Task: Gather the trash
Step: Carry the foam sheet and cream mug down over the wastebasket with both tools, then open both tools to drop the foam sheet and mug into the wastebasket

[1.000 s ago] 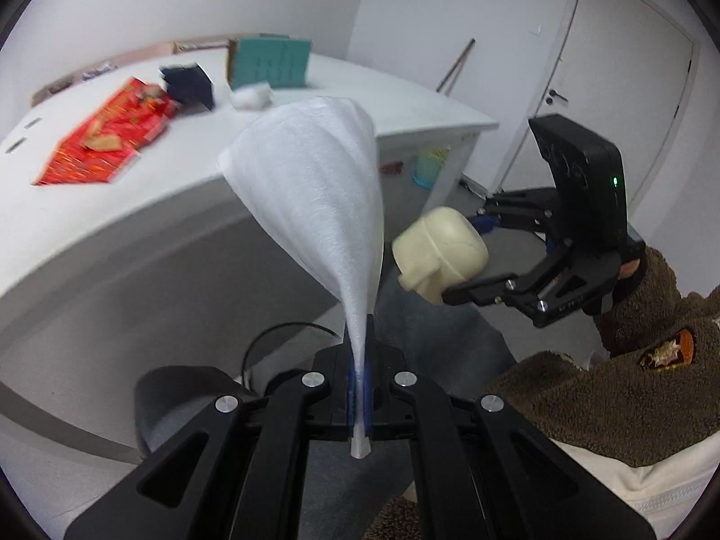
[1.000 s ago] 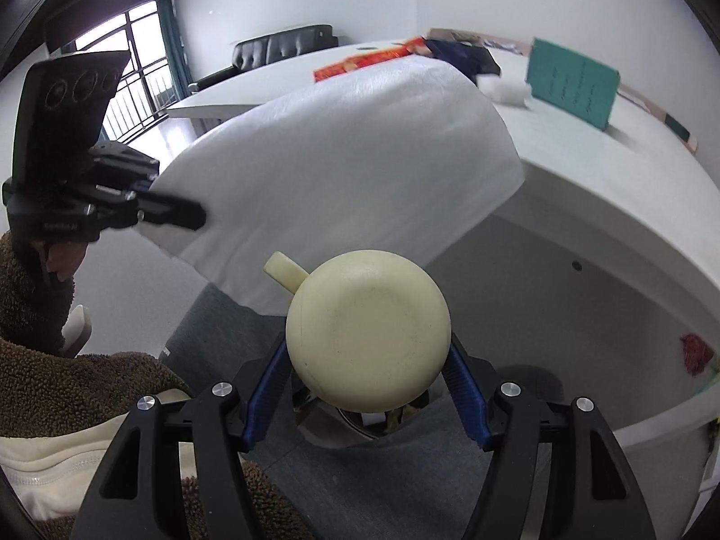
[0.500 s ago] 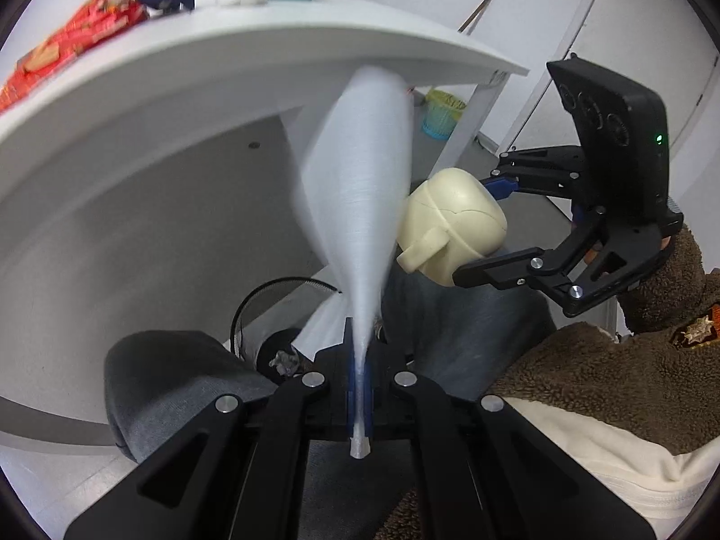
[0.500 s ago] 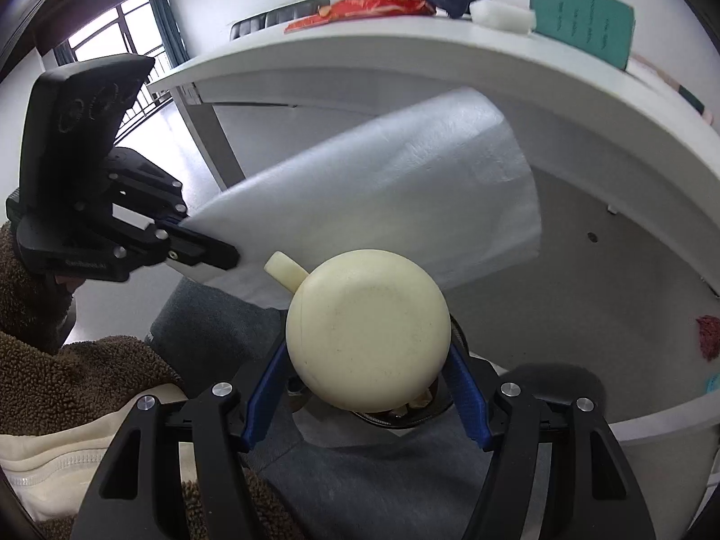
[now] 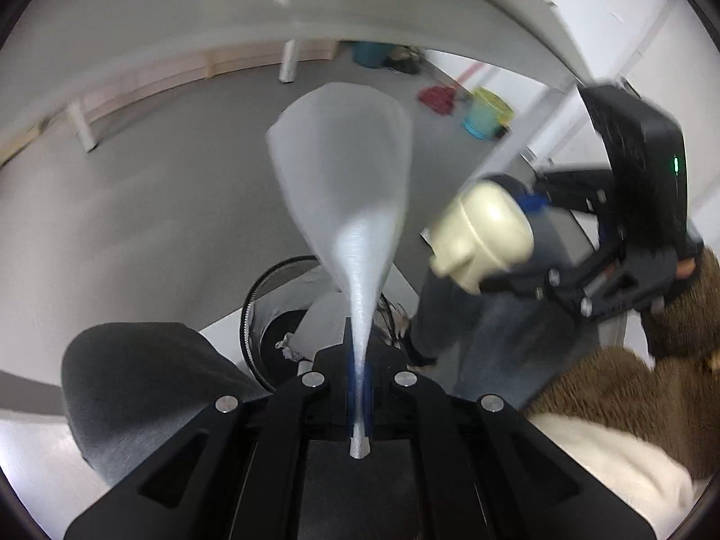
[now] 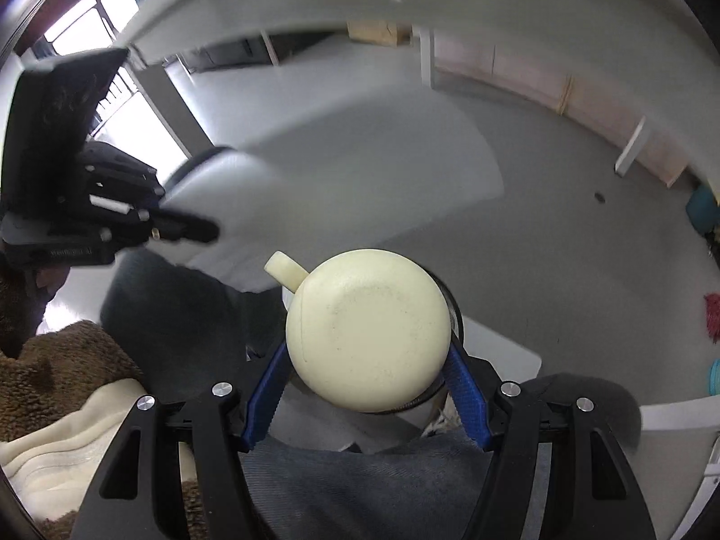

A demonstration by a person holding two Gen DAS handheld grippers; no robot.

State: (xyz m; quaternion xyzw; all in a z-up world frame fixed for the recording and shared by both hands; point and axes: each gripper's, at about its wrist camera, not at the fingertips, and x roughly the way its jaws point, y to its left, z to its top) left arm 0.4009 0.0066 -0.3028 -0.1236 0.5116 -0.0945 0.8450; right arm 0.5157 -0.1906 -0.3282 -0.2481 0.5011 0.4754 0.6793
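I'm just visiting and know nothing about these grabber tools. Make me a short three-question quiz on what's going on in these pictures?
1. True or false: the left gripper is shut on a white foam sheet.
2. What does the right gripper hold? A) a red wrapper B) a cream cup C) nothing
3. Fill in: below both grippers stands a wire-rimmed ____.

Key: 1 true; 2 B; 3 trash bin, with crumpled paper already inside.

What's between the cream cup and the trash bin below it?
Nothing: in the right wrist view the cream cup hangs directly over the wire-rimmed trash bin, only air between.
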